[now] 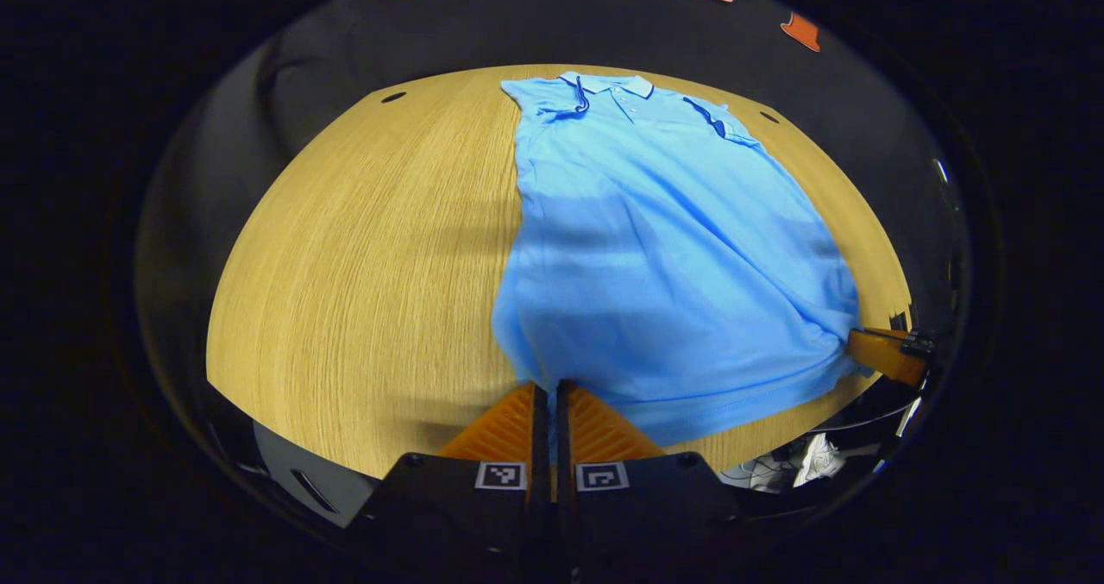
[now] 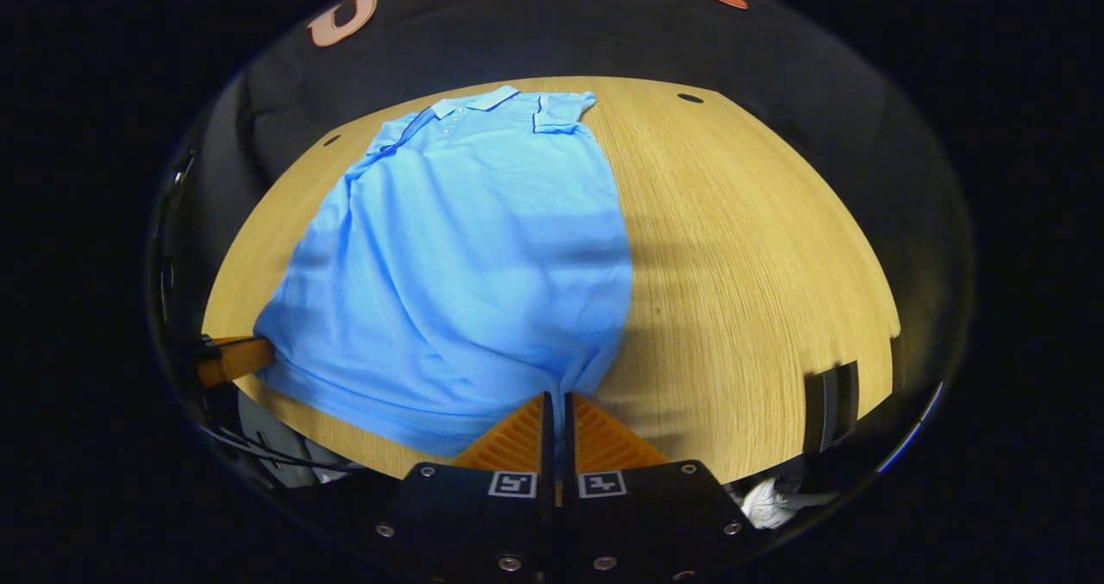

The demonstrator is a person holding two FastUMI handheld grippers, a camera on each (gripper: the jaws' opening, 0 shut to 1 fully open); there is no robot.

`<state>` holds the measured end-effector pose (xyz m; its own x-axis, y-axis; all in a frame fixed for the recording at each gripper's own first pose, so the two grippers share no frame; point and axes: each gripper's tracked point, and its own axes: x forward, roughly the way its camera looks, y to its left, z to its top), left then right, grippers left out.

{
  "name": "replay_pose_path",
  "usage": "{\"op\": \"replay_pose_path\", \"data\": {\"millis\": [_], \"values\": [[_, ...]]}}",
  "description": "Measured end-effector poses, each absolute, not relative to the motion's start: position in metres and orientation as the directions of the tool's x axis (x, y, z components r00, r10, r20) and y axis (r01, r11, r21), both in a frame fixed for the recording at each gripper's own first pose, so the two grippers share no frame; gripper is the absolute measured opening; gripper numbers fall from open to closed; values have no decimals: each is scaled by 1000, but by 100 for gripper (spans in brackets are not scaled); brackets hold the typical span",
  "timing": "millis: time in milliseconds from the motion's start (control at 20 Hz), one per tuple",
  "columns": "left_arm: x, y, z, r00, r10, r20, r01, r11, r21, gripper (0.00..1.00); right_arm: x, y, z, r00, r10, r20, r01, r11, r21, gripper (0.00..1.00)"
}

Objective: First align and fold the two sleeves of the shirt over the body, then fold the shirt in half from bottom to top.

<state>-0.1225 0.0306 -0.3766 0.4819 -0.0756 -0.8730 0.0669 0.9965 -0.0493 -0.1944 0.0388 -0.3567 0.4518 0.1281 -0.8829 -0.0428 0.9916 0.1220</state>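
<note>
Shirt (image 1: pixel 673 248): pale blue polo, lying face up on the bench (image 1: pixel 362 291), collar (image 1: pixel 617 85) at the far end, hem (image 1: pixel 733 398) at the near edge; both sleeves are already lying folded in over the body, by the look of it, so the bottom-to-top fold appears to be the step in hand. Handling, as a judgement: light, soft knit, limp, likely sagging and wrinkling between two lifted points; not fragile, not slippery on wood. Hold: the two hem corners, one per gripper, keeping them level so the hem is travelling square to the collar. Left gripper (image 1: pixel 548 386): jaws are sitting nearly together, pinching the hem corner on the shirt's own right side, cloth bunching up at the tips. Right gripper (image 2: pixel 555 398): jaws likewise nearly closed, nipping the opposite hem corner, folds radiating from the grip. Left gripper view is showing the right gripper at the far hem corner, cloth drawn toward it, plus a fold ridge along the shirt's edge below the collar. Right gripper view is showing the left gripper (image 2: pixel 237 355) at its corner, long diagonal creases across the body, and a dark bracket (image 2: pixel 832 407) at the bench's near edge, well apart from the shirt.
</note>
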Motion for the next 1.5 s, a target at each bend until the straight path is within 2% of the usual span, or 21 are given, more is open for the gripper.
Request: {"op": "replay_pose_path", "data": {"millis": [100, 350, 750, 1200, 1500], "values": [[-117, 31, -368, 502, -77, -861, 67, 996, -50, 7, -194, 42, -350, 443, 177, -879, -3, 981, 196, 1], [-84, 31, -326, 580, -87, -810, 70, 996, -56, 7, -162, 40, -314, 512, 218, -831, -8, 968, 249, 1], [2, 22, -259, 673, -142, -726, 144, 988, -60, 8, -70, 42, -255, 636, 181, -750, -57, 980, 188, 1], [94, 30, -230, 712, -163, -683, 158, 985, -71, 7, 20, 53, -231, 674, 164, -720, -34, 981, 191, 1], [179, 34, -214, 743, -175, -646, 167, 983, -75, 7, 100, 65, -223, 694, 153, -703, -29, 982, 185, 1]]}}
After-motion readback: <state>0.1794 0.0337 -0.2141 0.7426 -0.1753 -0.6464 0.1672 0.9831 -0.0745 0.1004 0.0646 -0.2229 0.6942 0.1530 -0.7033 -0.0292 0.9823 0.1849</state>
